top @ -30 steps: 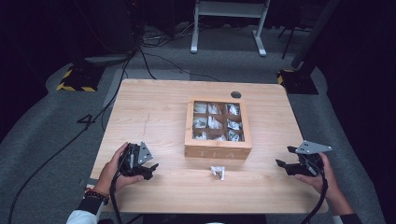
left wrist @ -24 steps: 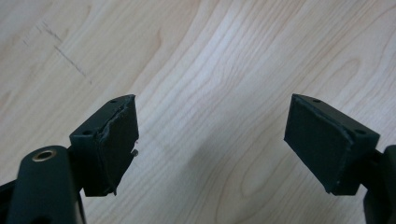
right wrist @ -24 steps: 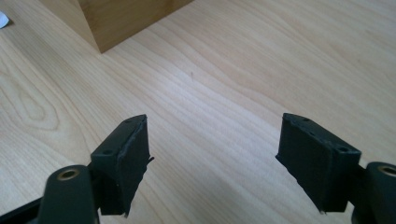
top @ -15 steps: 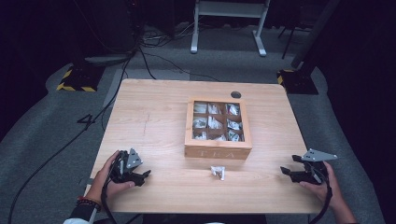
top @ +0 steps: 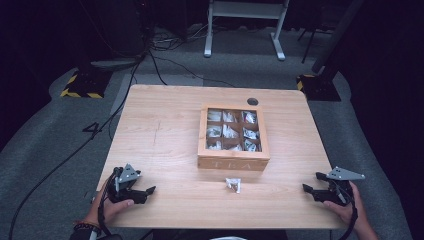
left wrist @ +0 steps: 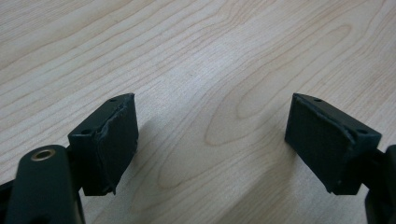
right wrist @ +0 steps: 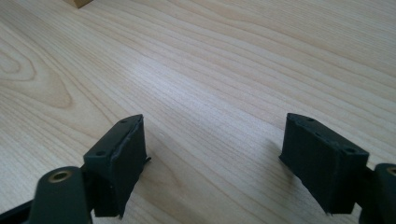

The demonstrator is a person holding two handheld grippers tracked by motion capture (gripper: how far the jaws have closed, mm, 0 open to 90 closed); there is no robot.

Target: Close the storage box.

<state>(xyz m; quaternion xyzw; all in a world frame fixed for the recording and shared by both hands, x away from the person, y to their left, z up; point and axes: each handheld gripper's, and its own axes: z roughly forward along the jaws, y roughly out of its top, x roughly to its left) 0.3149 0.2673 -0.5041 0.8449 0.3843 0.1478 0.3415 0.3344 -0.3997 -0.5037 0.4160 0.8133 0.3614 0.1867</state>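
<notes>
This looks like a lab or recording studio rather than a home. A single pale wooden bench (top: 165, 130) stands alone on grey carpet (top: 45, 150), ringed by black curtains or unlit dark walls. Loose cables (top: 165, 55) run across the floor — some trailing toward the bench. Two stand bases marked with yellow-and-black hazard tape (top: 80, 86) sit at the far corners, and the white metal legs of another frame (top: 245, 30) rise behind.
</notes>
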